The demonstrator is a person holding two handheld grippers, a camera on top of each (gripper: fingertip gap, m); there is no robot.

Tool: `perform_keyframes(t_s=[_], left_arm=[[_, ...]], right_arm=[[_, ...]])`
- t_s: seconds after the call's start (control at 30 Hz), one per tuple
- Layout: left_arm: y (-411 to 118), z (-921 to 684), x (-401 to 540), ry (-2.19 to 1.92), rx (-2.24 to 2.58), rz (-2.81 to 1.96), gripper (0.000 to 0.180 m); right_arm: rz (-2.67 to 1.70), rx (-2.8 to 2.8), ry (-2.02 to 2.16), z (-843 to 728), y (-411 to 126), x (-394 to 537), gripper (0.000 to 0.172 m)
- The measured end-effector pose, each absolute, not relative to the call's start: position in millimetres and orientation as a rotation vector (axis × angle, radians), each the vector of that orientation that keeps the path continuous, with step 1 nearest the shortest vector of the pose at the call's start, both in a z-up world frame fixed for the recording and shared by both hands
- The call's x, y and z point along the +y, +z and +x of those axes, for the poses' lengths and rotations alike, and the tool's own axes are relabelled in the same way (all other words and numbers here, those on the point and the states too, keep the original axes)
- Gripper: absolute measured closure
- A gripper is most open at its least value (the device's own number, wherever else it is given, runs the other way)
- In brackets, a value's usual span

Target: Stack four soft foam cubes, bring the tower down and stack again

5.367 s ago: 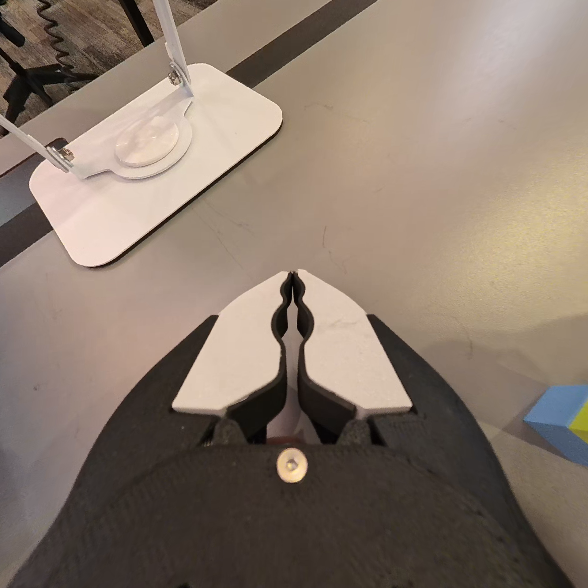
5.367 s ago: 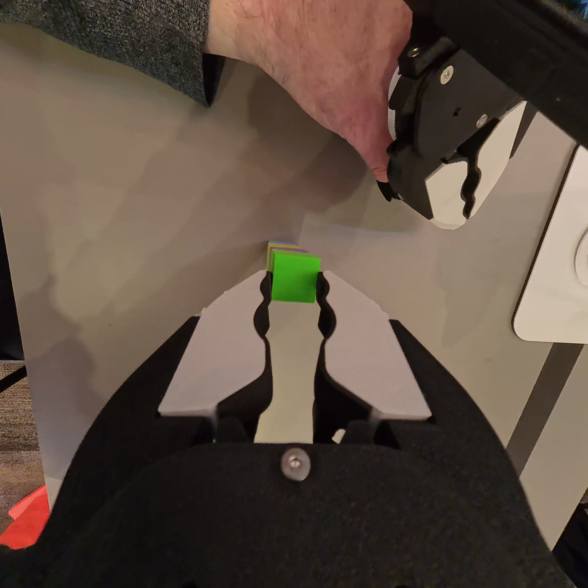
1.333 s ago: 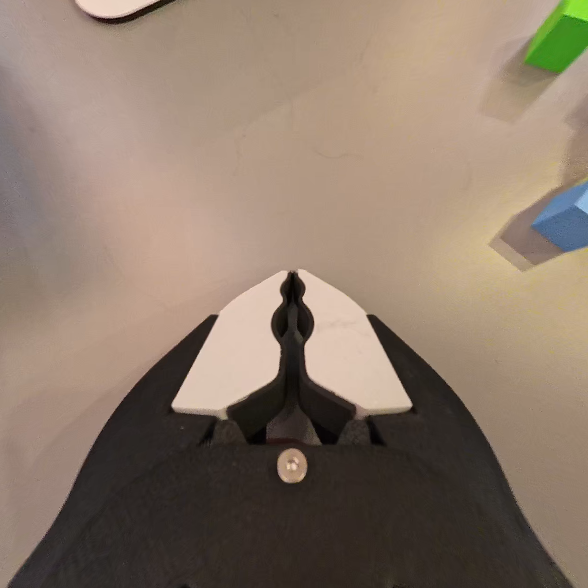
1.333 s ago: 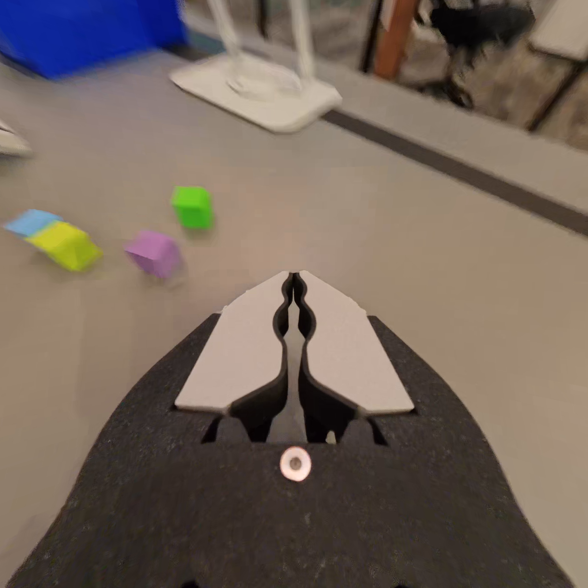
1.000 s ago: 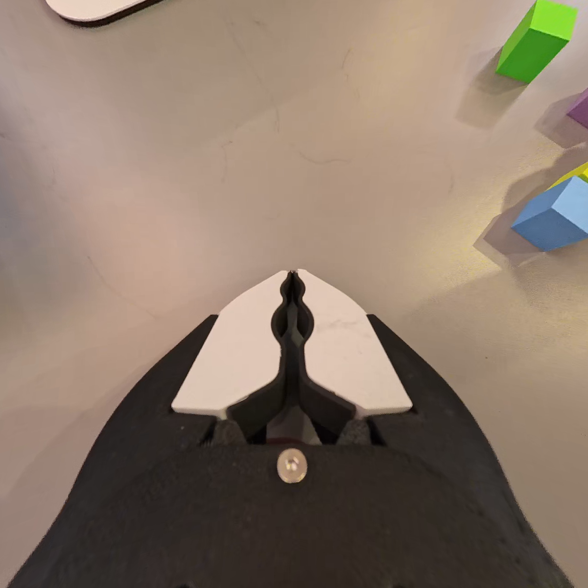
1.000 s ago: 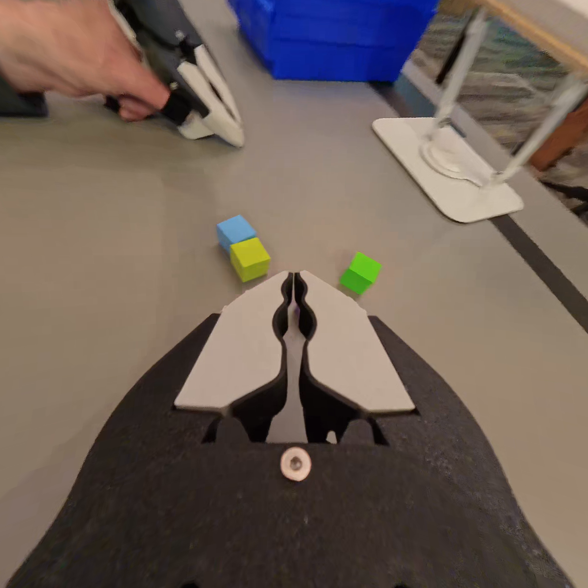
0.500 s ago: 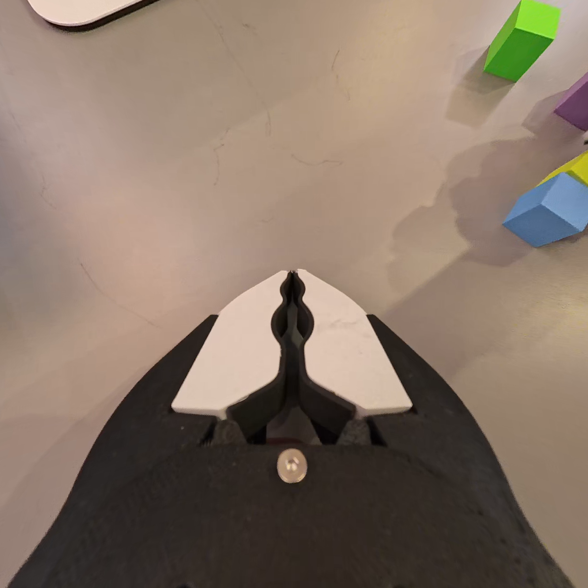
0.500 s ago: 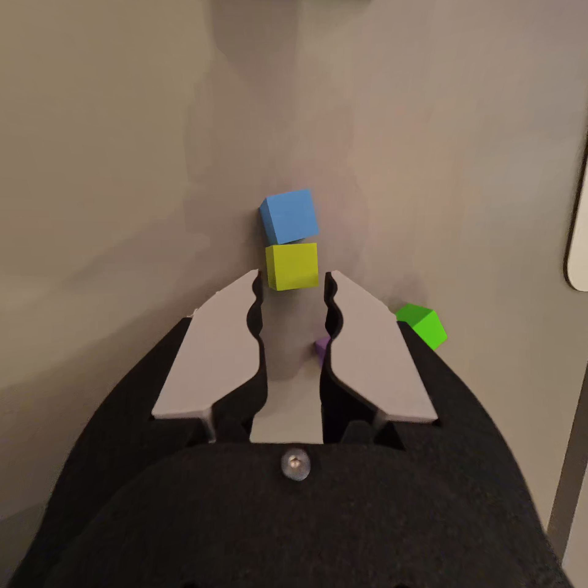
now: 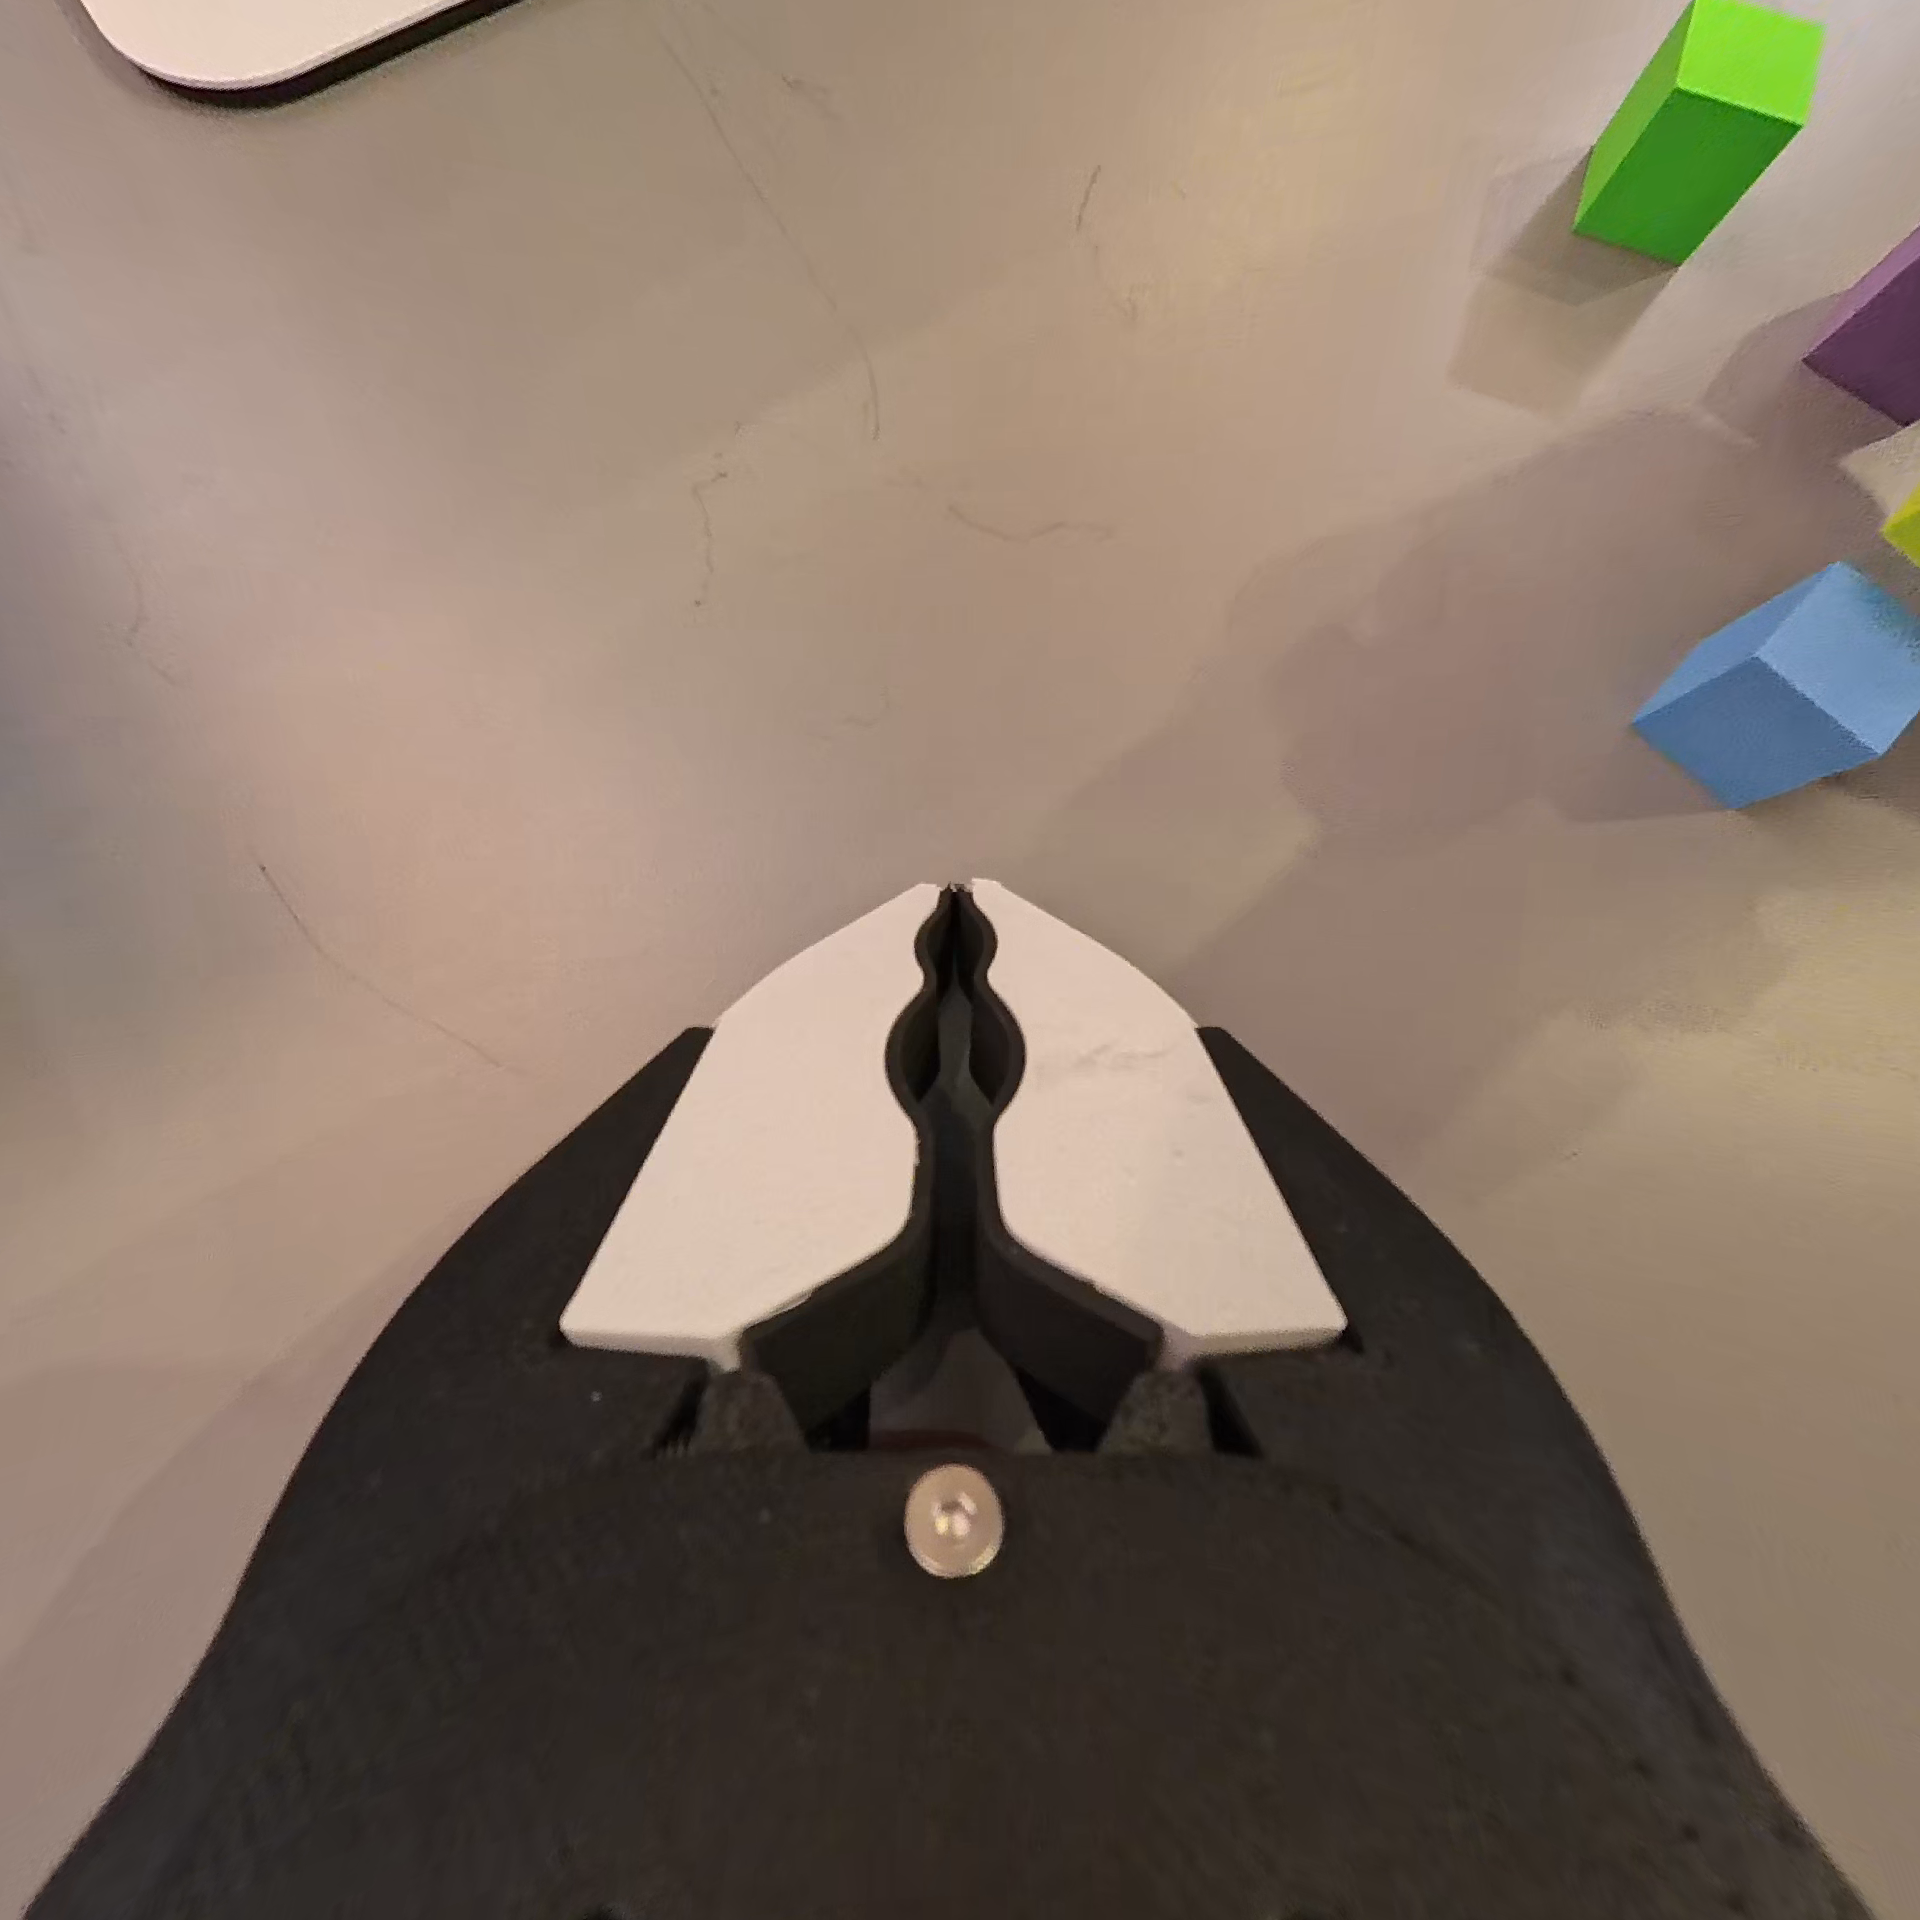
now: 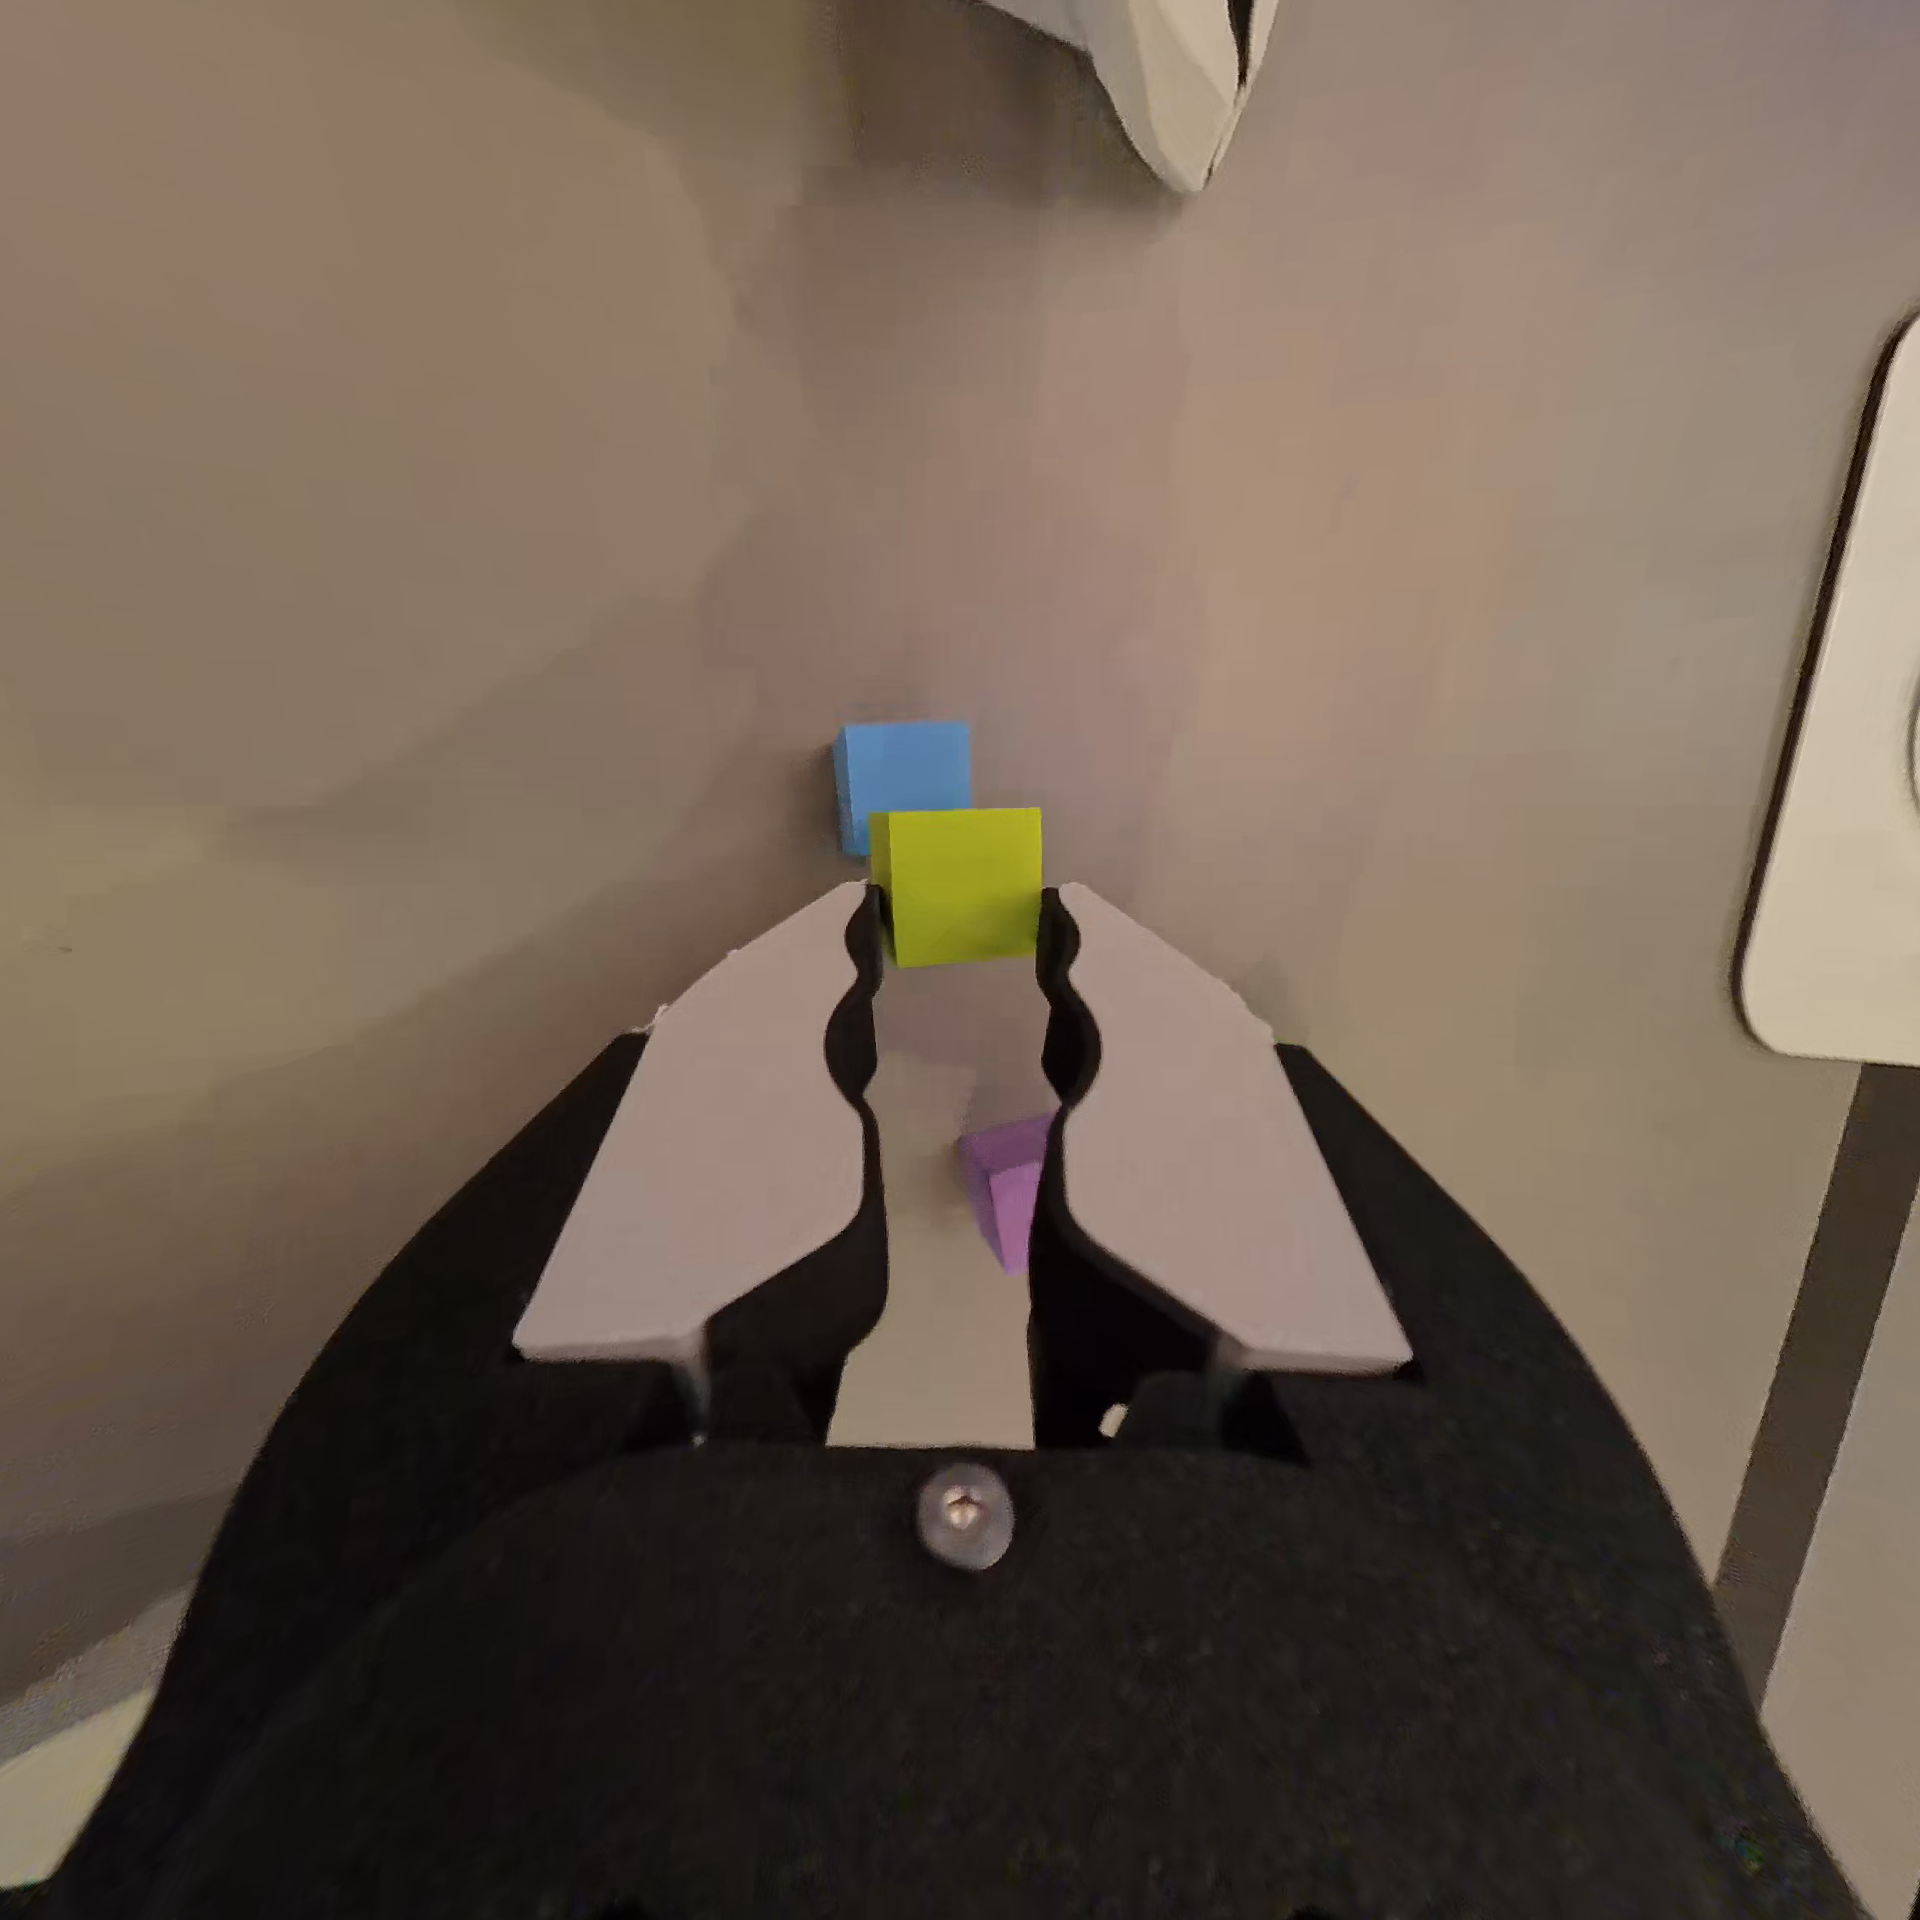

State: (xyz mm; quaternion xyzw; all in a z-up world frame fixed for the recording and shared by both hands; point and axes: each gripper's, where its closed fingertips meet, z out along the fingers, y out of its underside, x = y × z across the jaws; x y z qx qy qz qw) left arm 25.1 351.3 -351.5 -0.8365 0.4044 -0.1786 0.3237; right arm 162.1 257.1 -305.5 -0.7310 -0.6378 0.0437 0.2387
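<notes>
The blue soft foam cube [image 10: 902,774] is taken as the landmark, resting on the grey tabletop [image 10: 416,520]. Well off to its left side in the left wrist view, the left gripper [image 9: 958,886] is seen with its white fingers [image 9: 831,1091] pressed together on nothing, pointed at bare table, with the corner of a flat white stand base [image 9: 260,42] beyond it. Just beside the blue cube, on its near side in the right wrist view, the yellow-green soft foam cube [image 10: 958,883] is pinched between the black pads [image 10: 1051,925] of the right gripper [image 10: 956,914], both pads being set against its side faces. Beyond the blue cube from that gripper's camera side, nearer the lens, the purple soft foam cube [image 10: 1003,1184] lies on the table below the fingers. The bright green soft foam cube [image 9: 1699,135] is seen only in the left wrist view, farther from the blue cube than the purple one [image 9: 1870,332].

The tower is judged to be down, with restacking begun. The coming placement turns on the blue cube lying directly ahead of the held cube, along the right gripper's line; the right gripper is plainly the nearer.
</notes>
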Motion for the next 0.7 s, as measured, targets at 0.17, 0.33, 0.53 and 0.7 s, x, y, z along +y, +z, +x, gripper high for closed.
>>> perform_keyframes(t_s=[0.17, 0.33, 0.53, 0.7], left_arm=[[-351.4, 25.1, 351.1, -0.469, 1.062, -2.194, 0.18], [-351.3, 25.2, 350.8, -0.473, 1.065, -2.194, 0.18], [-351.2, 25.3, 350.6, -0.472, 1.066, -2.193, 0.18], [-351.2, 25.2, 350.6, -0.471, 1.066, -2.193, 0.18]], right_arm=[[-1.981, -1.817, 0.145, 146.1, -303.2, 258.4, 0.144], [-1.994, -1.846, 0.166, 140.8, -308.8, 257.5, 0.144], [-2.015, -1.854, 0.167, 142.9, -313.3, 257.4, 0.144], [-2.024, -1.849, 0.163, 144.2, -314.4, 260.0, 0.144]])
